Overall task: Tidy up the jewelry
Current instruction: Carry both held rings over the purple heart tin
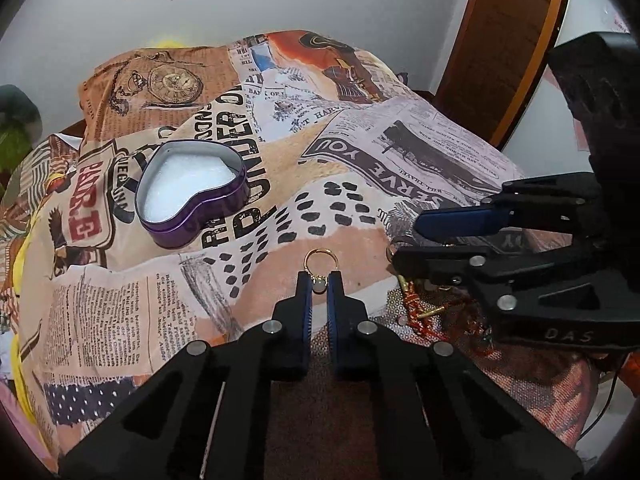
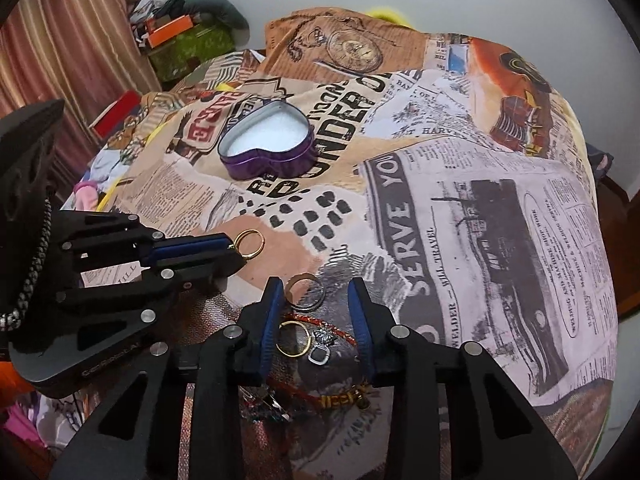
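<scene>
My left gripper (image 1: 319,280) is shut on a gold ring with a pale stone (image 1: 320,283), held just above the printed cloth; the ring also shows in the right wrist view (image 2: 249,243). An open purple heart-shaped tin (image 1: 192,196) with white lining sits up and to the left; it also shows in the right wrist view (image 2: 268,148). My right gripper (image 2: 316,292) is open over a small pile of jewelry: a silver ring (image 2: 306,291), a gold ring (image 2: 295,339), a silver pendant (image 2: 320,350) and a red bracelet (image 2: 328,396).
A newspaper-print cloth (image 1: 360,152) covers the whole rounded surface. A brown door (image 1: 508,40) stands at the right in the left wrist view. Curtains (image 2: 60,60) and cluttered boxes (image 2: 176,36) stand to the left in the right wrist view.
</scene>
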Action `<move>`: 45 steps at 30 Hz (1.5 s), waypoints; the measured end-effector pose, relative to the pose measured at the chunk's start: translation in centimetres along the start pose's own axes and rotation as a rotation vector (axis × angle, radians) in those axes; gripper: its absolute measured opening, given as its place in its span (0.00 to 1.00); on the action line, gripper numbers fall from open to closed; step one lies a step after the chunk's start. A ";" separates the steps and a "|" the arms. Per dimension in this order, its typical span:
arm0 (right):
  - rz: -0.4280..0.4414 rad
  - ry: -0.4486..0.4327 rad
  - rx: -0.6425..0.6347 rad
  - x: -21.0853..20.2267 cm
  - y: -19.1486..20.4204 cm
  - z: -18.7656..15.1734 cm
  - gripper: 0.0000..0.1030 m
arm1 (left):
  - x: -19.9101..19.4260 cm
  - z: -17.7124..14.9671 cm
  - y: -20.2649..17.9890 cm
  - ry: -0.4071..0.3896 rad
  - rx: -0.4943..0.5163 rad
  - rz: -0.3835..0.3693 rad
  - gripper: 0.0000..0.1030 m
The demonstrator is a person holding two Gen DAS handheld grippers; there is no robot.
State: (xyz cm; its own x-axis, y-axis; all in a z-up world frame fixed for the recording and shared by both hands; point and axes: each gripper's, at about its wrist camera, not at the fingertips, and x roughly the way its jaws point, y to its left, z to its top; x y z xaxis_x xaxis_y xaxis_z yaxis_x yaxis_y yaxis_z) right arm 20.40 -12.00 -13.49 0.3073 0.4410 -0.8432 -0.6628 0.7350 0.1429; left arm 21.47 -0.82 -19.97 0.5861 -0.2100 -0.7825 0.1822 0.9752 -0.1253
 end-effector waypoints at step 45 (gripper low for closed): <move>-0.098 -0.248 -0.005 -5.5 5.1 6.9 0.19 | -8.0 2.8 7.2 -0.207 -0.054 0.155 0.06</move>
State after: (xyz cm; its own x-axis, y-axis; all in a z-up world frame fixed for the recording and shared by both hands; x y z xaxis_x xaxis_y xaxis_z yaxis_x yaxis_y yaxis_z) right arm 20.04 -7.12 -4.49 0.5275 0.4813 -0.7001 -0.6247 0.7782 0.0643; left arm 20.31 7.63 -12.94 0.7541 -0.0622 -0.6538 0.0387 0.9980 -0.0503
